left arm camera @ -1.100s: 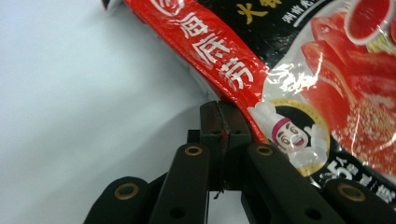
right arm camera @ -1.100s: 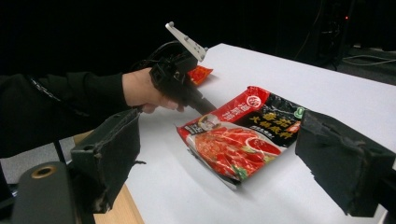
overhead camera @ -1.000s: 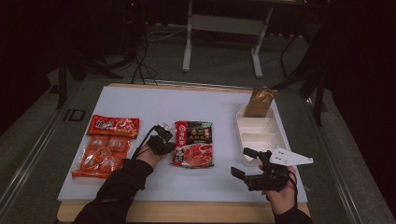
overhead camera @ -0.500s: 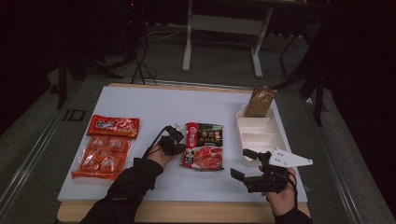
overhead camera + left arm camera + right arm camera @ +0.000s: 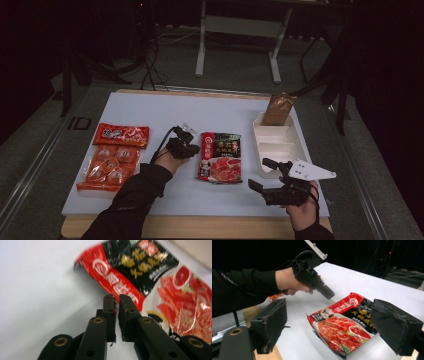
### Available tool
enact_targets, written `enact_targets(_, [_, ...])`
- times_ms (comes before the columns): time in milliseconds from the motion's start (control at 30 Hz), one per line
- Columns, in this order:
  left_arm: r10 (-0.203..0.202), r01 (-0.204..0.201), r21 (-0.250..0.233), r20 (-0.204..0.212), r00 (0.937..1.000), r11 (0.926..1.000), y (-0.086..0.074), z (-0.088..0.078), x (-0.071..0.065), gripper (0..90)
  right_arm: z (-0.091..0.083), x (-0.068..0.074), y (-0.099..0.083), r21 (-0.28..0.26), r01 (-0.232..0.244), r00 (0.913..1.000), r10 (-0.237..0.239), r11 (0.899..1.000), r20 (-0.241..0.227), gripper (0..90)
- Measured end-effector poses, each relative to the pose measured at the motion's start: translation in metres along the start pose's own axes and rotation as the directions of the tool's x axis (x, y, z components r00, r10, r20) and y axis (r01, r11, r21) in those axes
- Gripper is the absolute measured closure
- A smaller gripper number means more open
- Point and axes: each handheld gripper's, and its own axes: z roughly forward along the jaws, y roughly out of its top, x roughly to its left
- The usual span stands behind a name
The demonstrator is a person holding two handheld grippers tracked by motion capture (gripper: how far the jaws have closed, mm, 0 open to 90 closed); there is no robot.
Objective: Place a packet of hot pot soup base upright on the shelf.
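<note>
A red and black hotpot-base packet lies flat on the white table. My left gripper hovers just off the packet's left edge. In the left gripper view its jaws have just been opening; a narrow gap shows, nothing is in it, and the packet lies beyond the tips. My right gripper is held near the table's front right, jaws wide open and empty. In the right gripper view the packet lies between and beyond the jaws, with the left gripper above its far corner.
A white compartment tray stands at the right with a brown pouch upright in its far end. At the left lie a red packet and an orange multi-pack. The wooden table edge runs along the front.
The hotpot packet slid a little to the right with the left gripper at its edge. The left gripper has since lifted off it slightly. The right gripper stayed put.
</note>
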Motion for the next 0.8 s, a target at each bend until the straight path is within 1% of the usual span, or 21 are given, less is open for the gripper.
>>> enact_targets(33, [0.001, -0.001, 0.001, -0.004, 1.0000, 1.0000, 0.002, -0.001, 0.001, 81.6, 0.000, 0.000, 0.000, -0.006, 0.009, 1.0000, -0.009, 1.000, -0.001, 15.9])
enact_targets(67, [-0.004, 0.004, -0.007, -0.006, 1.0000, 1.0000, 0.004, -0.002, 0.002, 81.5, -0.001, 0.000, 0.000, -0.010, 0.020, 0.9998, -0.020, 1.000, 0.007, 15.9])
enact_targets(100, [-0.015, 0.015, -0.017, -0.005, 0.9999, 0.9998, 0.007, -0.002, 0.004, 81.3, -0.001, 0.001, 0.000, -0.011, 0.032, 0.9994, -0.032, 0.999, 0.011, 15.9])
enact_targets(133, [-0.019, 0.019, -0.024, -0.008, 0.9998, 0.9995, 0.009, -0.001, 0.006, 78.5, -0.001, 0.001, 0.001, -0.014, 0.038, 0.9992, -0.038, 0.999, 0.014, 15.9])
enact_targets(200, [-0.026, 0.026, -0.032, -0.008, 0.9996, 0.9991, 0.012, 0.001, 0.008, 77.2, -0.001, 0.002, 0.001, -0.011, 0.044, 0.9984, -0.043, 0.999, 0.036, 14.8])
enact_targets(233, [-0.033, 0.033, -0.031, -0.010, 0.9994, 0.9990, 0.014, 0.003, 0.009, 74.3, -0.001, 0.002, 0.000, -0.012, 0.039, 0.9984, -0.038, 0.999, 0.042, 14.3])
enact_targets(267, [-0.033, 0.033, -0.031, -0.010, 0.9994, 0.9990, 0.014, 0.003, 0.009, 73.4, -0.002, 0.002, 0.000, -0.011, 0.032, 0.9985, -0.031, 0.999, 0.045, 14.0])
enact_targets(333, [-0.042, 0.041, -0.034, -0.019, 0.9989, 0.9986, 0.019, 0.009, 0.013, 72.6, -0.001, 0.002, -0.001, -0.008, 0.035, 0.9980, -0.034, 0.999, 0.054, 14.0])
enact_targets(367, [-0.049, 0.048, -0.036, -0.017, 0.9987, 0.9982, 0.020, 0.012, 0.014, 69.1, -0.001, 0.002, -0.001, -0.006, 0.031, 0.9983, -0.030, 1.000, 0.051, 14.0])
enact_targets(433, [-0.068, 0.066, -0.043, -0.035, 0.9971, 0.9969, 0.023, 0.018, 0.017, 68.0, -0.001, 0.002, -0.002, -0.002, 0.031, 0.9983, -0.031, 1.000, 0.049, 14.0])
enact_targets(467, [-0.080, 0.079, -0.047, -0.032, 0.9963, 0.9958, 0.024, 0.021, 0.019, 65.8, -0.001, 0.001, -0.002, -0.002, 0.033, 0.9983, -0.033, 0.999, 0.048, 14.0])
enact_targets(500, [-0.080, 0.079, -0.047, -0.032, 0.9963, 0.9958, 0.024, 0.021, 0.019, 63.4, 0.000, 0.001, -0.002, -0.003, 0.032, 0.9984, -0.032, 0.999, 0.047, 14.0])
enact_targets(533, [-0.104, 0.103, -0.042, -0.040, 0.9937, 0.9939, 0.027, 0.028, 0.021, 61.9, 0.000, 0.001, -0.002, 0.000, 0.030, 0.9984, -0.030, 1.000, 0.048, 14.0])
enact_targets(600, [-0.109, 0.107, -0.043, -0.047, 0.9929, 0.9933, 0.028, 0.031, 0.021, 61.7, 0.000, 0.001, -0.002, 0.001, 0.030, 0.9983, -0.030, 1.000, 0.049, 14.0])
enact_targets(633, [-0.115, 0.113, -0.040, -0.055, 0.9918, 0.9928, 0.029, 0.037, 0.022, 58.5, 0.000, 0.001, -0.003, 0.000, 0.025, 0.9987, -0.025, 1.000, 0.045, 14.0])
enact_targets(667, [-0.115, 0.113, -0.040, -0.055, 0.9918, 0.9928, 0.029, 0.037, 0.022, 57.8, 0.000, 0.001, -0.003, 0.000, 0.025, 0.9987, -0.025, 1.000, 0.045, 14.0])
enact_targets(700, [-0.127, 0.125, -0.048, -0.055, 0.9903, 0.9910, 0.030, 0.044, 0.023, 56.4, 0.000, 0.001, -0.004, 0.005, 0.029, 0.9986, -0.029, 1.000, 0.044, 14.0])
enact_targets(800, [-0.135, 0.133, -0.036, -0.058, 0.9892, 0.9905, 0.031, 0.050, 0.023, 56.3, 0.001, 0.000, -0.004, 0.009, 0.025, 0.9990, -0.025, 1.000, 0.037, 14.0])
